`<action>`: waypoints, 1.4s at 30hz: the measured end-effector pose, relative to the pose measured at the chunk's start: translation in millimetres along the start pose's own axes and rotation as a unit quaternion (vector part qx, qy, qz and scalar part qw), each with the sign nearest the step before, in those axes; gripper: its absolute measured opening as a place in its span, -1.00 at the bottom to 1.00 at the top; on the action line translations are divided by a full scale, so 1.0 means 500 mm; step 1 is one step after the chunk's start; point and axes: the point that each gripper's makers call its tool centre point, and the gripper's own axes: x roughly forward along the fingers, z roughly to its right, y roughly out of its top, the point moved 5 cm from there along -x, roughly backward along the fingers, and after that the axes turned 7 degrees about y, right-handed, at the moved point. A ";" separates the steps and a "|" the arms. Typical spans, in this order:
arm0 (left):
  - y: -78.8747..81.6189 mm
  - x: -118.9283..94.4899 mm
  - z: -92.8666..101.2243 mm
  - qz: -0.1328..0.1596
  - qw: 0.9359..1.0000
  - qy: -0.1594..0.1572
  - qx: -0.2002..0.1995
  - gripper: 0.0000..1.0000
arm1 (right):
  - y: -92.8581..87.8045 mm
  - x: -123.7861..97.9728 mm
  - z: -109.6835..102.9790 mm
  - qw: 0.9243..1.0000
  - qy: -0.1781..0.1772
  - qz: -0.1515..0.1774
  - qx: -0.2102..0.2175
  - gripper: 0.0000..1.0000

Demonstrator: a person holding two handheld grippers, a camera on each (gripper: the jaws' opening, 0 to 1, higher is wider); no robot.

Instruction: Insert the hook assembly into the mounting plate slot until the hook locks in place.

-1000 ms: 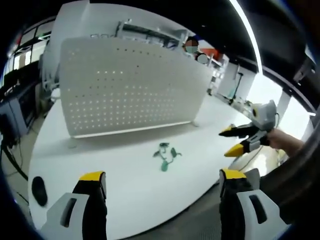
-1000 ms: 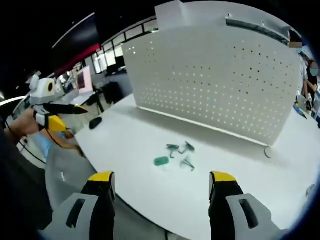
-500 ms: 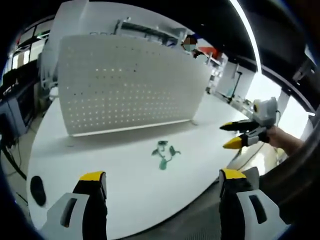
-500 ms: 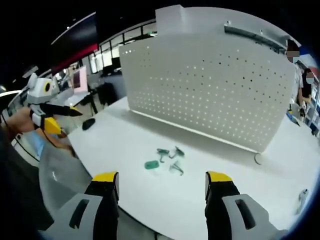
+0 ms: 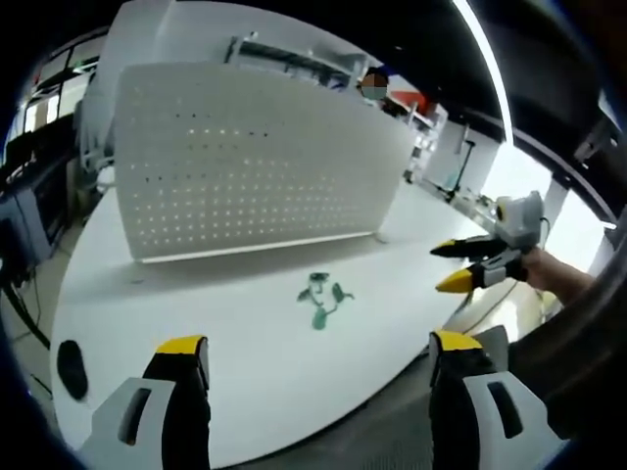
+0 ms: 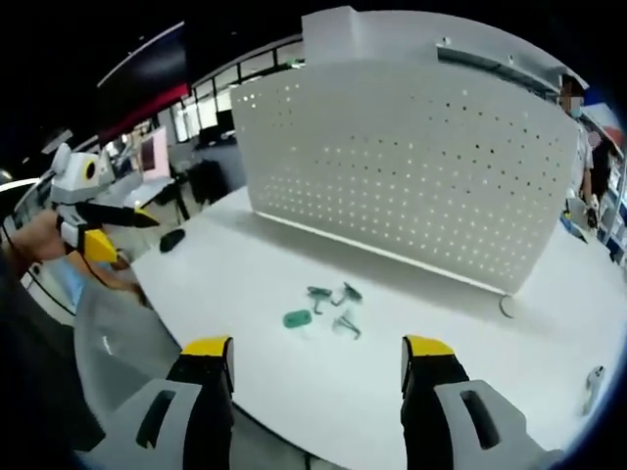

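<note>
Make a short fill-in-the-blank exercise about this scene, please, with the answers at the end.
1. The small green hooks lie on the white ____.
2. The pegboard stands ____ on the table.
3. The left gripper has its jaws ____.
4. The right gripper holds ____.

Answers: table; upright; open; nothing

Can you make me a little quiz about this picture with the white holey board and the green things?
1. True or false: the green hooks are already hanging on the white pegboard.
2. What are the right gripper and the left gripper holding? A) a hook B) nothing C) the board
3. Fill in: the green hooks lie on the white ____, in front of the pegboard.

Key:
1. False. They lie loose on the table.
2. B. Both grippers are open and held back from the hooks.
3. table
</note>
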 end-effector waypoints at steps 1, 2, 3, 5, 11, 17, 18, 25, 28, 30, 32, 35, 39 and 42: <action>0.001 0.001 0.001 0.000 1.000 -0.001 0.000 0.89 | 0.001 0.000 0.000 1.000 0.000 0.001 0.001 0.39; 0.001 0.002 0.002 -0.001 1.000 -0.002 0.000 0.89 | 0.000 0.002 0.000 1.000 0.002 0.001 0.003 0.39; 0.001 0.003 0.002 -0.001 1.000 -0.002 0.002 0.89 | -0.001 0.004 -0.001 1.000 0.004 0.000 0.004 0.38; 0.000 0.004 0.003 -0.003 1.000 -0.004 0.004 0.89 | -0.005 0.010 -0.003 1.000 0.007 -0.001 0.007 0.38; -0.006 0.002 -0.003 -0.009 1.000 -0.004 0.005 0.89 | -0.005 0.029 -0.019 1.000 0.018 -0.003 0.011 0.34; -0.009 0.003 -0.013 -0.011 1.000 -0.001 0.004 0.88 | -0.012 0.057 -0.029 0.999 0.039 -0.007 0.023 0.32; -0.010 0.003 -0.012 -0.012 1.000 -0.001 0.004 0.88 | -0.013 0.063 -0.032 0.999 0.045 -0.009 0.027 0.31; -0.017 0.005 -0.009 -0.016 1.000 -0.003 0.001 0.88 | -0.017 0.087 -0.042 0.998 0.056 -0.010 0.023 0.29; -0.019 0.007 -0.009 -0.018 1.000 -0.003 0.000 0.88 | -0.014 0.102 -0.039 0.997 0.058 0.009 0.043 0.29; -0.018 0.008 -0.009 -0.018 1.000 -0.003 -0.001 0.88 | -0.016 0.118 -0.036 0.996 0.062 0.013 0.055 0.28; -0.019 0.009 -0.009 -0.018 1.000 -0.003 0.000 0.88 | -0.022 0.136 -0.037 0.996 0.065 0.008 0.059 0.24; -0.023 0.013 -0.014 -0.021 1.000 -0.001 -0.001 0.88 | -0.030 0.162 -0.041 0.996 0.072 -0.003 0.054 0.22; -0.029 0.015 -0.016 -0.027 1.000 0.000 0.000 0.87 | -0.046 0.203 -0.047 0.996 0.082 -0.027 0.015 0.15; -0.029 0.014 -0.014 -0.028 1.000 -0.001 0.000 0.88 | -0.054 0.230 -0.056 0.994 0.098 -0.036 0.031 0.12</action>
